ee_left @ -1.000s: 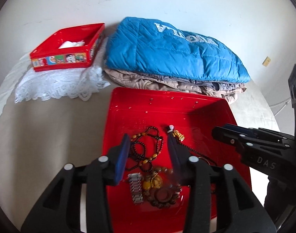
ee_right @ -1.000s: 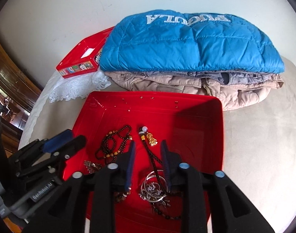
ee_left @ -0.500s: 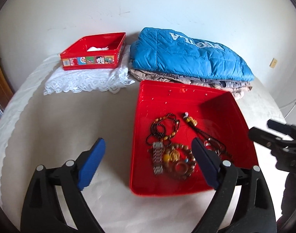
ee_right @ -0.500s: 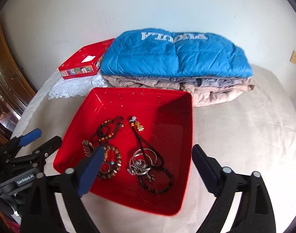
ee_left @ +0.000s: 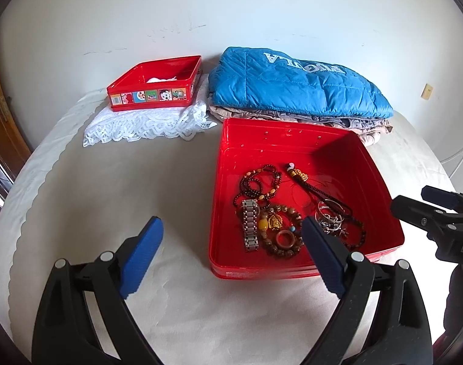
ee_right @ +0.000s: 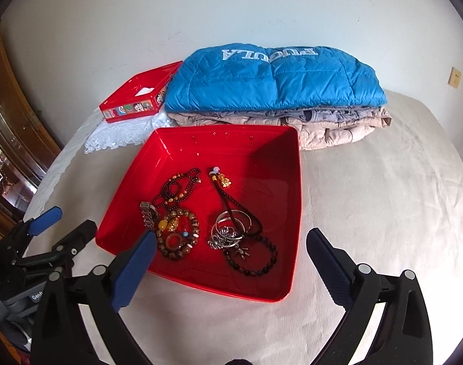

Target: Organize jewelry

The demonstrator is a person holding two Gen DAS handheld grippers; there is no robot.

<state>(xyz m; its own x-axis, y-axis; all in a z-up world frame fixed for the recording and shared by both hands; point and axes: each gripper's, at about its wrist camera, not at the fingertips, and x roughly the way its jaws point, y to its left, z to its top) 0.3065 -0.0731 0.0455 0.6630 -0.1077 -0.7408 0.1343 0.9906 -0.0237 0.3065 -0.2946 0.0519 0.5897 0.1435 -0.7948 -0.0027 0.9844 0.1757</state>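
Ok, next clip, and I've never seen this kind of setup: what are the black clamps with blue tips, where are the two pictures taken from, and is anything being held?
No robot arm here: a person carries a two-finger clamp in each hand, with a wide-angle camera on each clamp looking along its fingers. One picture looks past the left gripper, the other past the right gripper; each also catches the other clamp at its edge. Both stand open, having just spread apart, and hold nothing. On the pale cloth-covered surface sits a red tray holding jewelry: bead bracelets, silver bangles, a metal watch band and a dark cord necklace. Behind it are a smaller red box on white lace and a folded blue jacket on other clothes.
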